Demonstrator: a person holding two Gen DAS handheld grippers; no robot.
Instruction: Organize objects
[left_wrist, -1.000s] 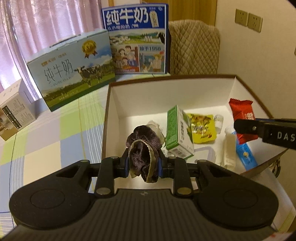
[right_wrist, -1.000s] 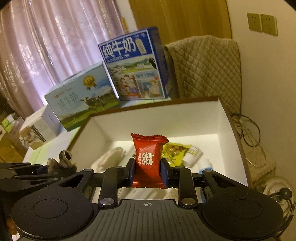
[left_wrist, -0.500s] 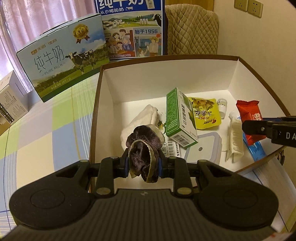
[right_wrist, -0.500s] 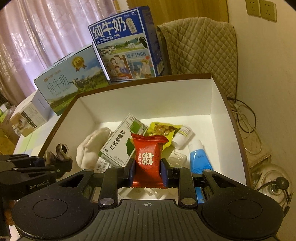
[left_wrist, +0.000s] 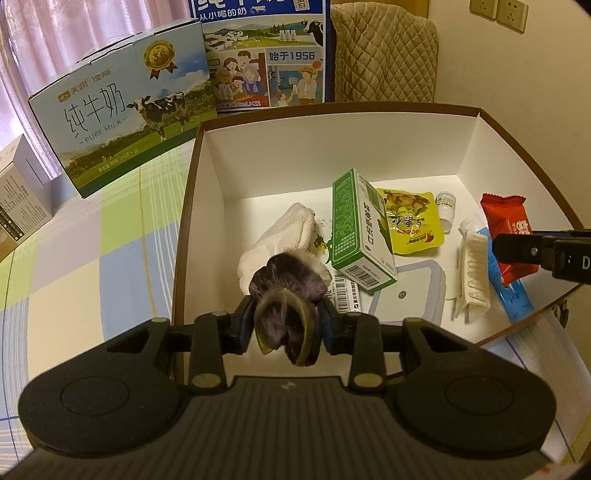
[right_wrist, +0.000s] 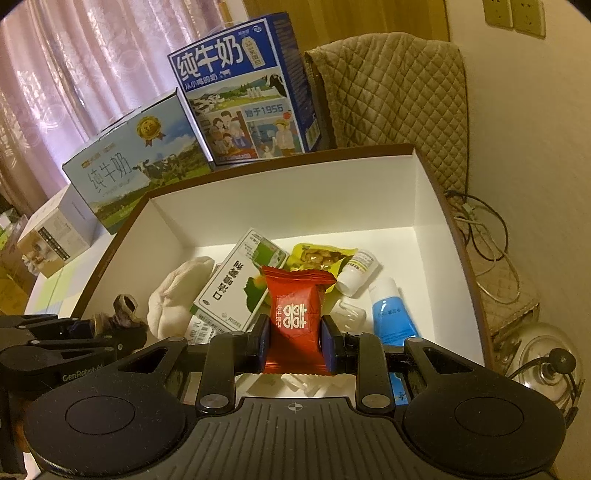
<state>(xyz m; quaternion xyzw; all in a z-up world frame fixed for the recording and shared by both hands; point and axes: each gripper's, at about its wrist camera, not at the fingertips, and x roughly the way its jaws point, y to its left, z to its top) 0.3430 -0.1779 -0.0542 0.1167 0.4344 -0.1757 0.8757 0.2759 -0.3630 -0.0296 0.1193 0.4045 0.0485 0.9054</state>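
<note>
My left gripper (left_wrist: 286, 326) is shut on a dark brown fuzzy cloth bundle (left_wrist: 286, 291) and hangs over the near left corner of a white box with brown rim (left_wrist: 332, 109). My right gripper (right_wrist: 295, 341) is shut on a red candy packet (right_wrist: 295, 302), held above the box's near right side. From the left wrist view the red packet (left_wrist: 504, 219) shows at the right, with the right gripper's fingers (left_wrist: 517, 249) in front of it. Inside the box lie a white cloth (left_wrist: 280, 232), a green carton (left_wrist: 356, 221), a yellow snack pouch (left_wrist: 410, 221), a small white bottle (left_wrist: 446, 206) and a blue tube (right_wrist: 389, 310).
Two milk cartons stand behind the box: a pale blue one (left_wrist: 122, 110) and a dark blue one (left_wrist: 266, 55). A small white box (left_wrist: 20, 192) sits far left on the checked tablecloth (left_wrist: 92, 240). A quilted chair back (left_wrist: 384, 55) and cables (right_wrist: 487, 236) are on the right.
Both grippers have moved forward and lower over the box, each keeping its hold. The box contents now look closer and larger.
</note>
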